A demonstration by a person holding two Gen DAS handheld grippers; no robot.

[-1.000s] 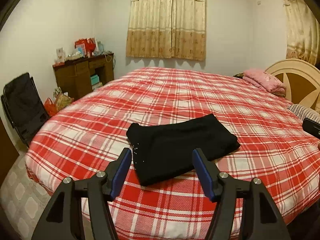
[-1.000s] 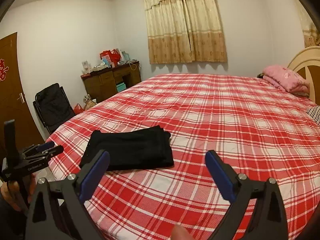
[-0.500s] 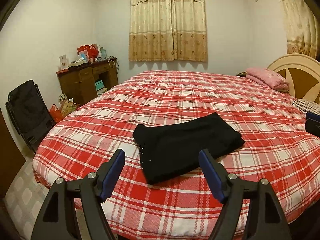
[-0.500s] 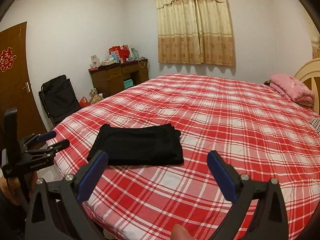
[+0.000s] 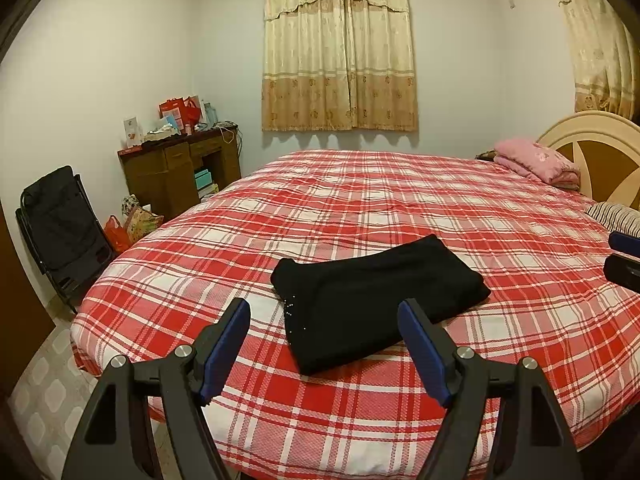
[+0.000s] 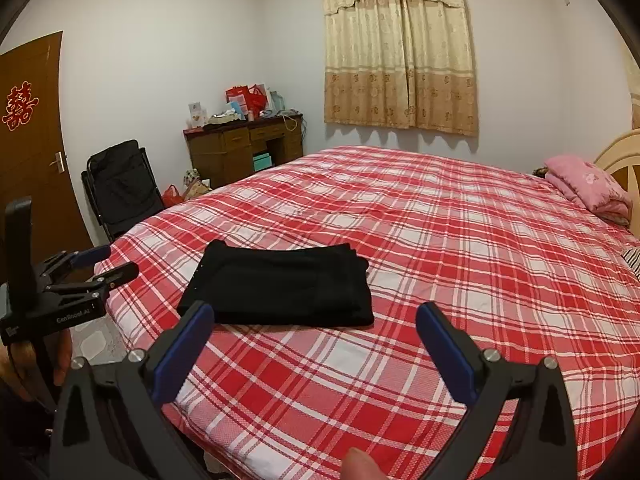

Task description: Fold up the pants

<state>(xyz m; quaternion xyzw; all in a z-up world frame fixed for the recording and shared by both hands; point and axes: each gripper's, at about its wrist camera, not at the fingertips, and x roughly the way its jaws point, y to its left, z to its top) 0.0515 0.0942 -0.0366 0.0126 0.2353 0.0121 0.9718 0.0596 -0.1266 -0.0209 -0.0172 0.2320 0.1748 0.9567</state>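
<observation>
The pants [image 5: 376, 300] are matt black cloth, soft-looking. The bed [image 5: 360, 200] wears a woven checked cloth cover. Each hand-held gripper [image 5: 324, 344] is matt black plastic with blue pads [image 5: 422, 354] and shiny metal bolts [image 5: 465, 352].

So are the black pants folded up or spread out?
Folded. The black pants lie as a compact layered rectangle on the plaid bedspread, no legs stretched out.

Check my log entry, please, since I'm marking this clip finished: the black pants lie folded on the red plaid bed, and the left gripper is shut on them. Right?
Not quite. The left gripper is open and holds nothing; the left wrist view shows its jaws spread, short of the pants. The rest stands: they lie folded on the red plaid bed.
</observation>
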